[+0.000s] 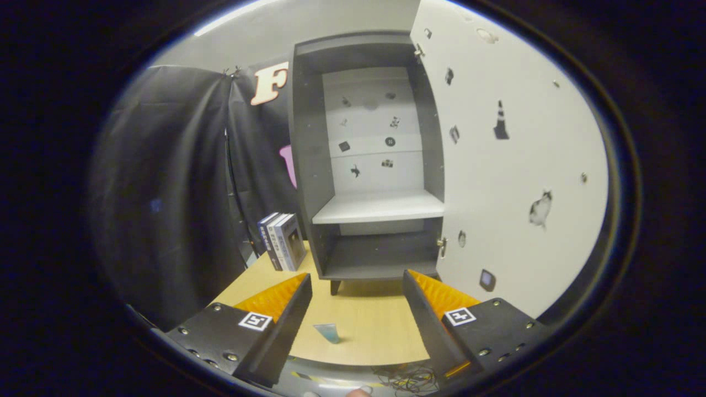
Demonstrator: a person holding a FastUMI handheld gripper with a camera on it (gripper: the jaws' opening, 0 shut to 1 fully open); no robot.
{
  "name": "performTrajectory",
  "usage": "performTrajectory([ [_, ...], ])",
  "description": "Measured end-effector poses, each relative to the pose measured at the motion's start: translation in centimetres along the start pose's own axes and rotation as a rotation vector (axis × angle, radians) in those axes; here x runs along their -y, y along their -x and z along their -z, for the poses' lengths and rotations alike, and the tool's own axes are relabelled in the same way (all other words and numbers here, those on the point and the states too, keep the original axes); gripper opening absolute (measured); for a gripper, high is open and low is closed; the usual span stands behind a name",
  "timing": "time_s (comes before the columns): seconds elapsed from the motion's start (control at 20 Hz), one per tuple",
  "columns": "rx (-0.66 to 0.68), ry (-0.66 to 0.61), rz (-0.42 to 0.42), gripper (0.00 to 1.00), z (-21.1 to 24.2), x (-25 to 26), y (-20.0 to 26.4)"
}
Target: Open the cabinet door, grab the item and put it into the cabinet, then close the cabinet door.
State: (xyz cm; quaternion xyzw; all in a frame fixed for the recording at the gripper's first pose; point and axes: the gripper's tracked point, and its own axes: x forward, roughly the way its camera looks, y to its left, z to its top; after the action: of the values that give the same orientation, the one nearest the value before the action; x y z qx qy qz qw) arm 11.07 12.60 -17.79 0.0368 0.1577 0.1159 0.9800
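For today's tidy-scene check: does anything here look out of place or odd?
Nothing stands out. The cabinet door hangs open, books stand upright beside it, and a small blue item lies on the table between the open fingers.

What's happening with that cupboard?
A person is holding a two-finger gripper in front of a small dark grey cabinet on a light wooden table. The cabinet's white sticker-covered door is swung open and its pale shelf is bare. The fingers are spread apart, gripping nothing. A small blue-green item lies on the table between them. Some upright books stand beside the cabinet.
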Motion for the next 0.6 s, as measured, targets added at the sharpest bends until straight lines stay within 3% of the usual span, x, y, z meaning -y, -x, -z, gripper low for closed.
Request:
performTrajectory([
  [0.35, -0.172, 0.065, -0.105, 0.98, 9.4, -4.5, -7.3],
  [0.6, -0.293, 0.047, -0.124, 0.98, 17.4, -5.9, -11.2],
])
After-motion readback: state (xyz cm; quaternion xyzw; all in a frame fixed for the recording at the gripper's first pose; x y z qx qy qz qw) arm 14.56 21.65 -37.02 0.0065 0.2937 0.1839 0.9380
